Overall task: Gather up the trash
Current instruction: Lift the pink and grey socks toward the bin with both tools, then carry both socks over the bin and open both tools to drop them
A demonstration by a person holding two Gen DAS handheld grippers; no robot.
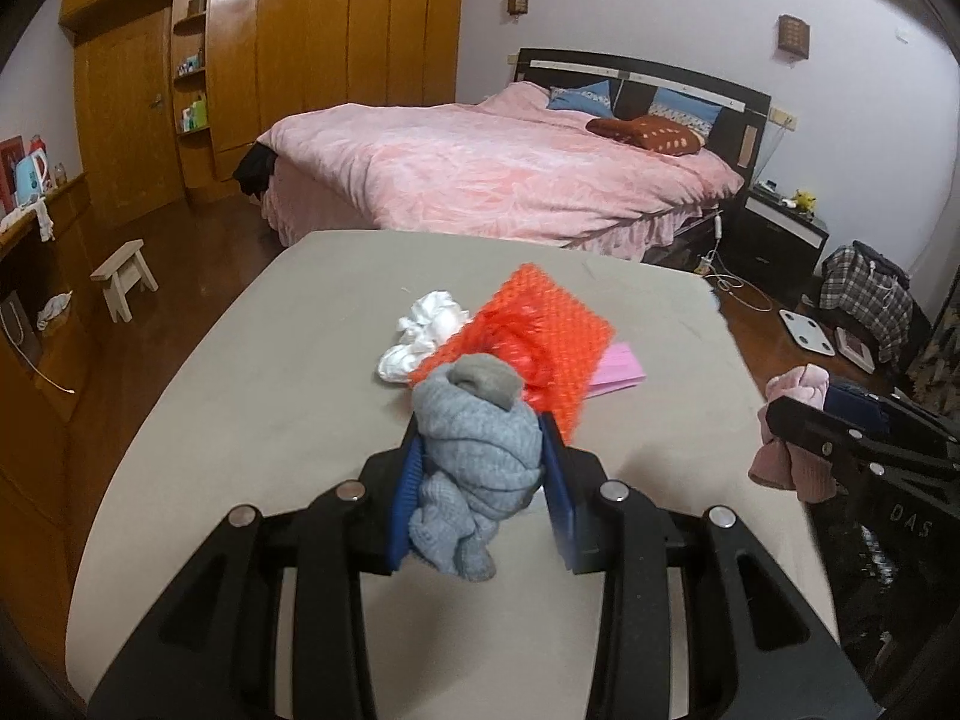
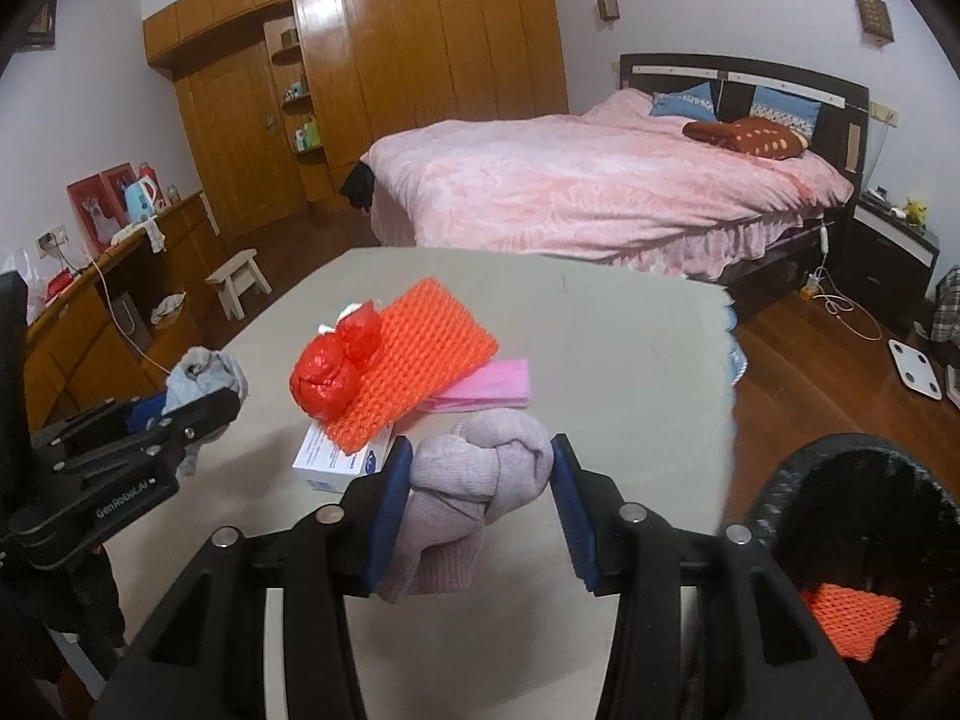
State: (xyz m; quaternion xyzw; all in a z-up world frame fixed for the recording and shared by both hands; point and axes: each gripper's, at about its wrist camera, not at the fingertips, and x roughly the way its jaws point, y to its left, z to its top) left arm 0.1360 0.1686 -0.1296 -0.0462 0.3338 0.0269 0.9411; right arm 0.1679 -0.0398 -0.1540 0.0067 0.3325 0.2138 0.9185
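Observation:
My left gripper [image 1: 480,444] is shut on a rolled grey sock [image 1: 474,474], held above the beige table [image 1: 240,420]. In the right wrist view the same gripper [image 2: 198,405] and the grey sock [image 2: 207,378] show at the left. My right gripper [image 2: 483,459] is shut on a knotted pink sock [image 2: 480,480]. On the table lie an orange foam net [image 2: 420,354], a red plastic bag [image 2: 333,363], a pink packet [image 2: 489,387], a white box [image 2: 336,462] and crumpled white tissue [image 1: 423,330].
A black bin [image 2: 840,462] stands off the table's right edge with a piece of orange net [image 2: 852,618] inside. Beyond the table are a pink bed [image 1: 510,168], a wooden wardrobe [image 1: 300,60], a small stool [image 1: 123,276] and a floor scale [image 1: 807,330].

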